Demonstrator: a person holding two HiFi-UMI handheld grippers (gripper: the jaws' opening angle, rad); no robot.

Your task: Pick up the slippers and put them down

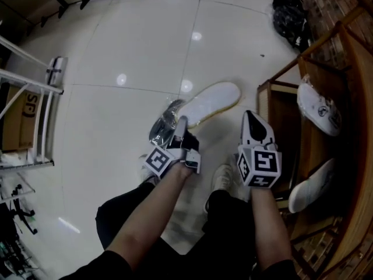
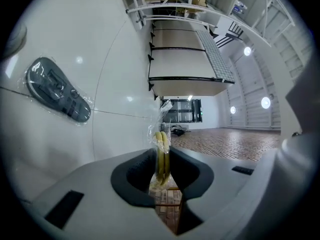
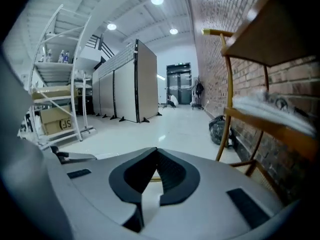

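The cream slipper (image 1: pixel 213 102) lies sole-up in the head view. Its long axis runs on a diagonal, with the rounded far end pointing up and right and the near end down and left at the left gripper (image 1: pixel 182 127). That gripper is clamped on it: in the left gripper view the pads pinch the yellow-rimmed edge of the slipper (image 2: pixel 161 151), clear plastic wrap and all, and the slipper shows edge-on and thin. I can't tell whether it touches the floor (image 1: pixel 128 51).

Just beside it on the left is a dark slipper (image 1: pixel 165 123) in its own plastic, flat on the white tiles. Its long axis is slanted much the same way, and it sits close against the left gripper's side.

The right gripper (image 1: pixel 252 118) is over to the right. Its jaws are pressed together with nothing between them, and it points at the near corner of the wooden rack (image 1: pixel 274 107). Two white slippers (image 1: pixel 317 108) (image 1: pixel 312 185) sit on that rack.

The rack's front edge closes off the right side, and a black bag (image 1: pixel 290 13) lies on the floor beyond it by the brick wall. A white metal shelf (image 1: pixel 41 115) with a cardboard box (image 1: pixel 20 118) stands well off to the left. Between them is a wide stretch of glossy tile ahead of the cream slipper's far end.
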